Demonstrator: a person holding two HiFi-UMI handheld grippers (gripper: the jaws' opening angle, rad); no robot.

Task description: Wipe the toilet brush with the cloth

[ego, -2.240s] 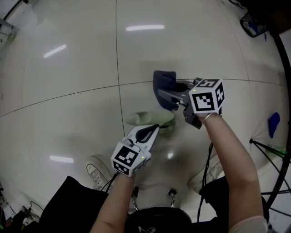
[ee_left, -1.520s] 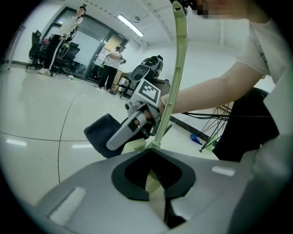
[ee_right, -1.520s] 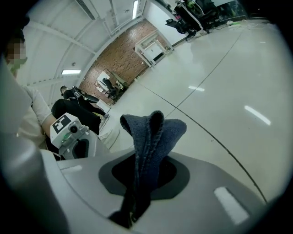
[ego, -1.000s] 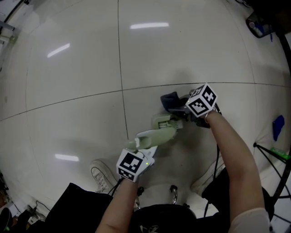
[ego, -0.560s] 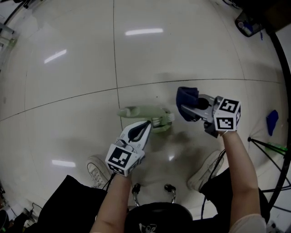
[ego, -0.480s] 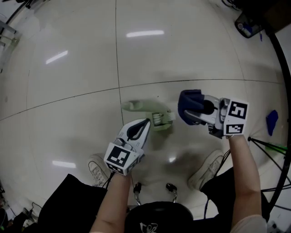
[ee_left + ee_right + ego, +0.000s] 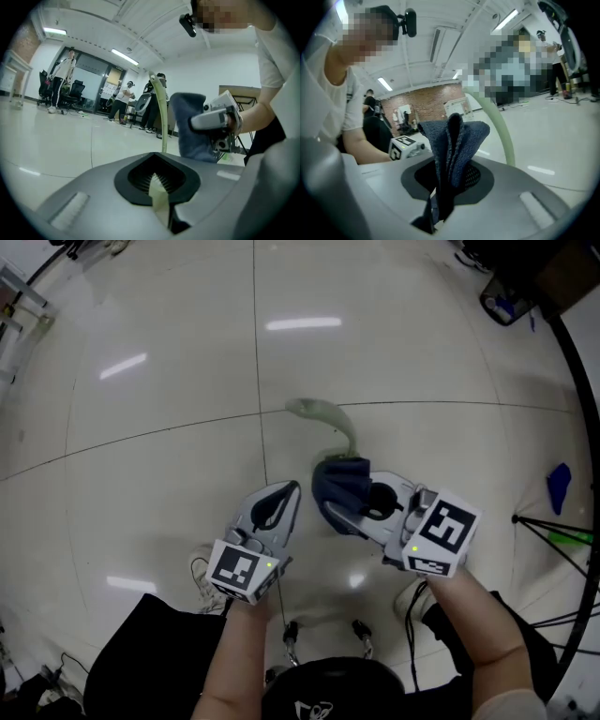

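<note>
My left gripper (image 7: 286, 491) is shut on the head end of the pale green toilet brush (image 7: 325, 418). White bristles show in the jaw opening in the left gripper view, where the brush (image 7: 162, 123) has its thin handle rising straight ahead. My right gripper (image 7: 336, 504) is shut on a folded dark blue cloth (image 7: 339, 484). The cloth (image 7: 452, 140) presses against the handle (image 7: 499, 129) and hides its lower part. In the left gripper view the cloth (image 7: 190, 126) sits just right of the handle.
White tiled floor (image 7: 141, 456) with dark grout lines. My shoes (image 7: 199, 563) are below the grippers. A blue object (image 7: 561, 488) and tripod legs (image 7: 558, 542) stand at the right, a dark bin (image 7: 511, 298) at the top right. People (image 7: 65, 77) stand far off in the room.
The right gripper moved left and brought the cloth onto the brush handle. The brush swung so that its handle now points away instead of lying to the left.
</note>
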